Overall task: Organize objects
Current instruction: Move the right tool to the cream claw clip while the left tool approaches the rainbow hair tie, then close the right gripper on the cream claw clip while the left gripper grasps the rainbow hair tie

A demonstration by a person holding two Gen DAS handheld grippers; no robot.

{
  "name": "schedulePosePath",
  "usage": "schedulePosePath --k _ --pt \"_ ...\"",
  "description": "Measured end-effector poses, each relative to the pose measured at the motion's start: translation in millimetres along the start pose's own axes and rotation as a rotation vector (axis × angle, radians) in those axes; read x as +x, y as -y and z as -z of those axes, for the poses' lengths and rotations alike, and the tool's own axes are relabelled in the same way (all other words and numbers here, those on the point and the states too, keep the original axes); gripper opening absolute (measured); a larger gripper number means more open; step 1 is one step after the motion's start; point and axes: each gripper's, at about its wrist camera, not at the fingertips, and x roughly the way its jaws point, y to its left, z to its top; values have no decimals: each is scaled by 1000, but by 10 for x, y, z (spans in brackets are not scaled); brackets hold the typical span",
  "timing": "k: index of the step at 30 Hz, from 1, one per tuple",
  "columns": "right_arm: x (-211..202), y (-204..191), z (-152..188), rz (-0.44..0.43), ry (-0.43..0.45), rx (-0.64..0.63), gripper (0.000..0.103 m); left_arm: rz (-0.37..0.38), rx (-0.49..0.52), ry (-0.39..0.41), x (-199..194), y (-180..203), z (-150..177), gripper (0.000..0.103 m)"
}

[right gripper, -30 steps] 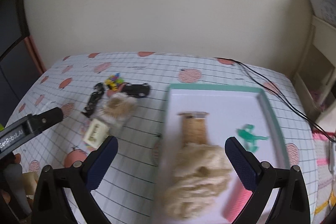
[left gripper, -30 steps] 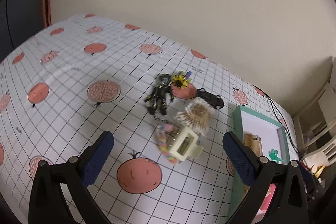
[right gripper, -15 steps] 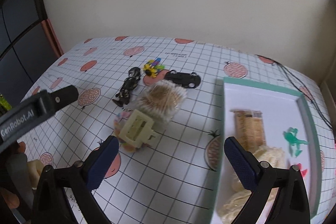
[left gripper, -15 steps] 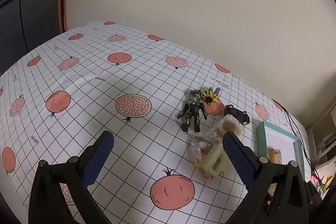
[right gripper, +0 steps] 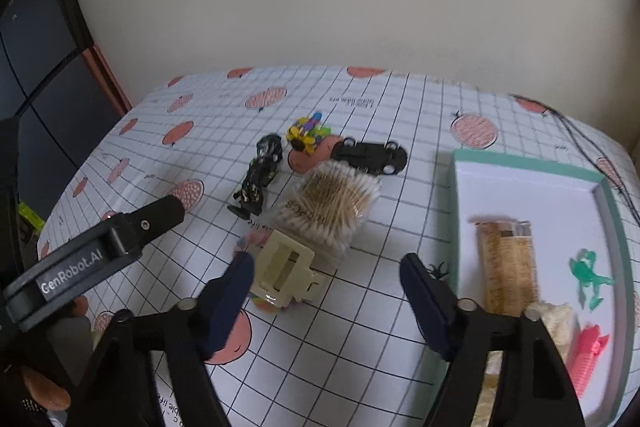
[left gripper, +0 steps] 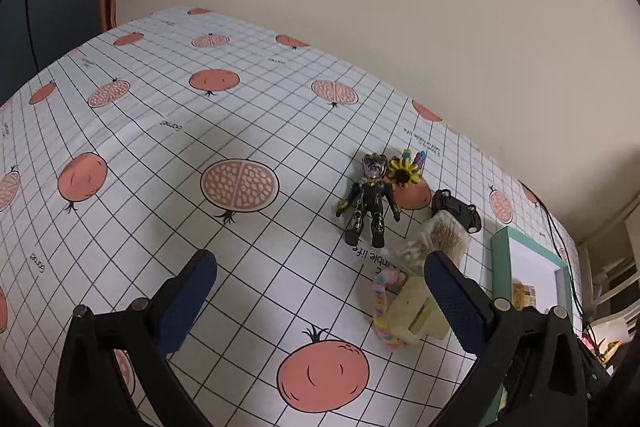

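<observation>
A cluster of small objects lies mid-table: a cream hair claw on a pastel braided band, a box of cotton swabs, a black figurine, a sunflower clip and a black toy car. My right gripper hangs open just right of the hair claw, holding nothing. My left gripper is open and empty, left of the cluster. The green-rimmed tray holds a brown packet, a green figure, a pink comb and a cream fluffy thing.
The table carries a white grid cloth with pomegranate prints. A beige wall runs behind it. Black cables trail off the far right corner. The left gripper's body crosses the lower left of the right wrist view.
My right gripper has swung left from above the tray to the object cluster. My left gripper has turned left, so the cluster sits further right in its view.
</observation>
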Motion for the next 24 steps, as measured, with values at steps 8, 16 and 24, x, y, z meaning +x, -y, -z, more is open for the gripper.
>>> schedulePosePath --k 8,16,24 --pt "292 75 97 -49 -46 43 42 -2 -11 -61 193 27 41 103" --pt "416 50 140 -94 -54 68 24 21 2 -70 262 71 79 97" --pt "461 27 155 -130 -47 91 14 42 9 -103 394 126 136 77"
